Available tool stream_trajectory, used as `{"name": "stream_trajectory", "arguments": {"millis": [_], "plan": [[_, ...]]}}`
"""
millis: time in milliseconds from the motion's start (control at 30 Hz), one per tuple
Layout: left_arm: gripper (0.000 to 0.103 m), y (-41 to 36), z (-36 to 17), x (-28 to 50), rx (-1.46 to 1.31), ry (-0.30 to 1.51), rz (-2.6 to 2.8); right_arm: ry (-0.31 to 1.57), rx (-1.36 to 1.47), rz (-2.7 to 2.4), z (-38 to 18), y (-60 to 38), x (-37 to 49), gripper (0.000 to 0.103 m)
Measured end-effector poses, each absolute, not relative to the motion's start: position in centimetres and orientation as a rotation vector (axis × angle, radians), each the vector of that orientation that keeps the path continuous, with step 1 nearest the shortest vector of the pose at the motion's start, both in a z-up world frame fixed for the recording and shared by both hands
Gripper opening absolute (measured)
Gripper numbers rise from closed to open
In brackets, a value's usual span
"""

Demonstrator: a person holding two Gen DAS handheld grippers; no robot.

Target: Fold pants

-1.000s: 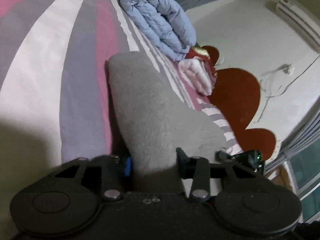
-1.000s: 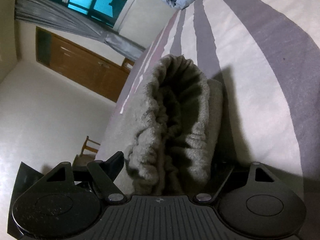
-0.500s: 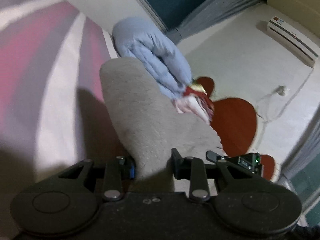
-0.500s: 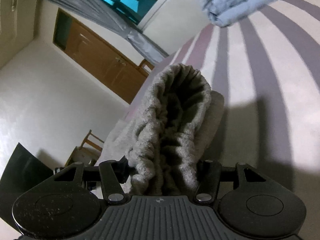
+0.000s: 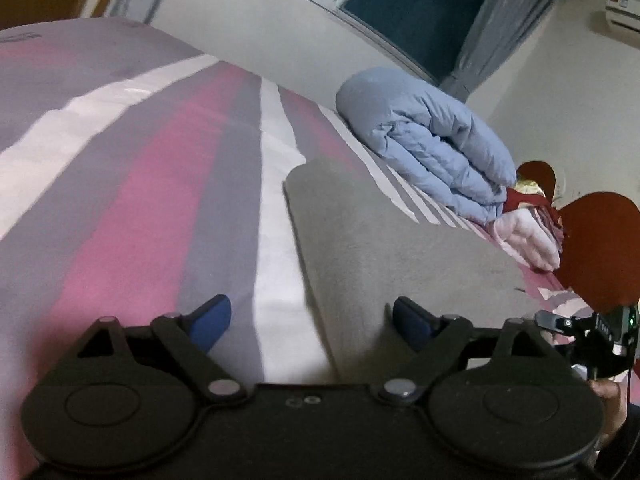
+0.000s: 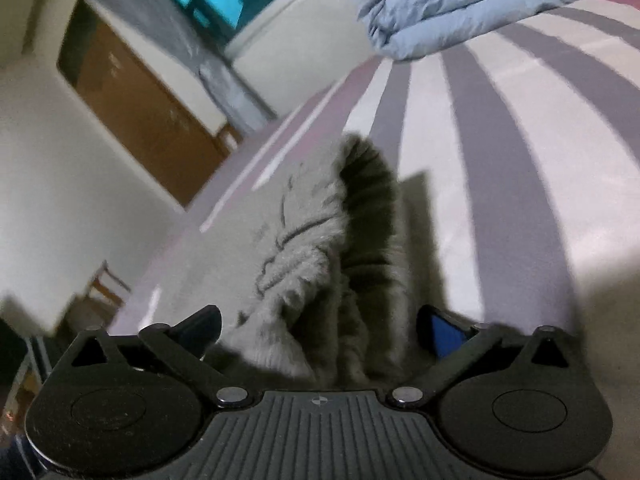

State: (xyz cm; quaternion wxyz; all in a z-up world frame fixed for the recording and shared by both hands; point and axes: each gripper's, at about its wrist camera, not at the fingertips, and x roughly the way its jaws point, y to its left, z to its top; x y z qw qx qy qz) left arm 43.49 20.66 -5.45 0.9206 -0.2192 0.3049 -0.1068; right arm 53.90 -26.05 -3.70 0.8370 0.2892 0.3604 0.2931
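Now | left gripper [image 5: 308,322] fingers released | right gripper [image 6: 320,330] fingers released | grey pants [image 5: 384,248] on striped bed [image 5: 152,168]

The pants [image 5: 384,248] lie flat on the bed [image 5: 140,184], folded, stretching forward from the left gripper [image 5: 308,320] toward a rolled quilt [image 5: 424,140] at the bed's far right edge. Just beside the quilt, nearer the camera, sits a smaller folded bundle [image 5: 528,240]. From the right gripper [image 6: 318,328] the pants' waistband [image 6: 360,216] (its opening facing the camera) lies straight ahead between the spread fingers, with the quilt [image 6: 460,4] well beyond it.
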Motion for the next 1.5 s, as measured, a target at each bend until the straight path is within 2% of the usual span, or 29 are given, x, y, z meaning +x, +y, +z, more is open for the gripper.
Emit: {"name": "stream_trajectory", "arguments": {"millis": [67, 200, 233, 467, 600, 733, 933, 1133, 1500], "plan": [[0.091, 21.0, -5.1, 40.9, -0.444, 0.616, -0.189, 0.727, 0.621, 0.612, -3.4, -28.0, 51.7, 0.103], [0.093, 20.5, -4.4, 35.0, -0.408, 0.592, -0.126, 0.686, 0.545, 0.556, -2.3, -31.3, 44.9, 0.103], [0.097, 20.3, -4.2, 33.4, -0.408, 0.586, -0.106, 0.683, 0.515, 0.539, -2.2, -31.9, 42.6, 0.103], [0.097, 17.3, -2.7, 24.4, -0.340, 0.619, 0.032, 0.664, 0.593, 0.372, -1.7, -34.8, 30.4, 0.103], [0.097, 13.8, -1.8, 21.2, -0.245, 0.637, 0.055, 0.678, 0.346, 0.285, 1.4, -32.7, 25.9, 0.103], [0.097, 11.4, 1.7, 16.1, -0.276, 0.487, 0.100, 0.559, 0.315, 0.247, 4.2, -31.8, 21.3, 0.103], [0.097, 7.2, 4.5, 8.6, -0.228, 0.366, 0.080, 0.442, 0.293, 0.209, 6.9, -31.1, 14.4, 0.103], [0.097, 3.5, 5.6, 3.9, -0.198, 0.355, -0.014, 0.396, 0.206, 0.291, 8.4, -29.0, 8.2, 0.103], [0.097, -1.5, 6.4, -1.7, -0.119, 0.298, -0.065, 0.358, 0.162, 0.356, 9.3, -26.0, 2.5, 0.103]]}}
